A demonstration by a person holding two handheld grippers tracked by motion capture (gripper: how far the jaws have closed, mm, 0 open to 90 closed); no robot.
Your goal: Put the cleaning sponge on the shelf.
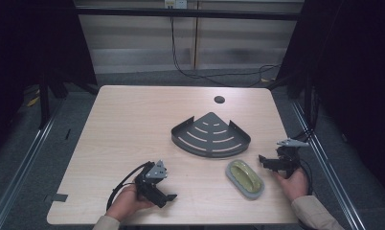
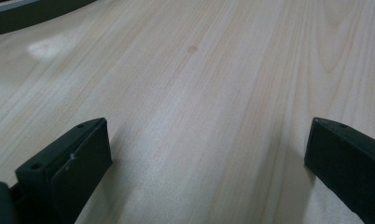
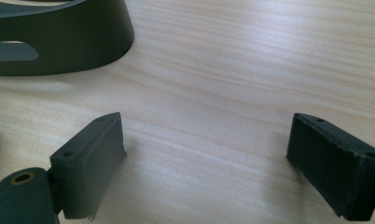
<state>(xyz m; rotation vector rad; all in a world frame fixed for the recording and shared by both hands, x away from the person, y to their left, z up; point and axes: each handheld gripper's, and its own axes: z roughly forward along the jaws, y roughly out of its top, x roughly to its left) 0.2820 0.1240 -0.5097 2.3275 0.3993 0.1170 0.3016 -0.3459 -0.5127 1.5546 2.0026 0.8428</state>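
While we looked down from the high view, the left gripper (image 1: 164,194) lay low near the front edge of the pale wooden table (image 1: 133,120), the right gripper (image 1: 268,162) sat just beside the oval grey-rimmed dish with a yellow-green inside (image 1: 245,178), and the dark grey fan-shaped slotted metal tray (image 1: 210,135) stood behind it. In the left gripper view, we saw its jaws wide apart over bare wood. In the right gripper view, we saw its jaws spread, nothing between them, the tray's wall (image 3: 73,42) ahead.

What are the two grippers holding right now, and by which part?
Nothing is held. The left gripper and the right gripper both stand open over bare table, apart from the soap dish and corner shelf.
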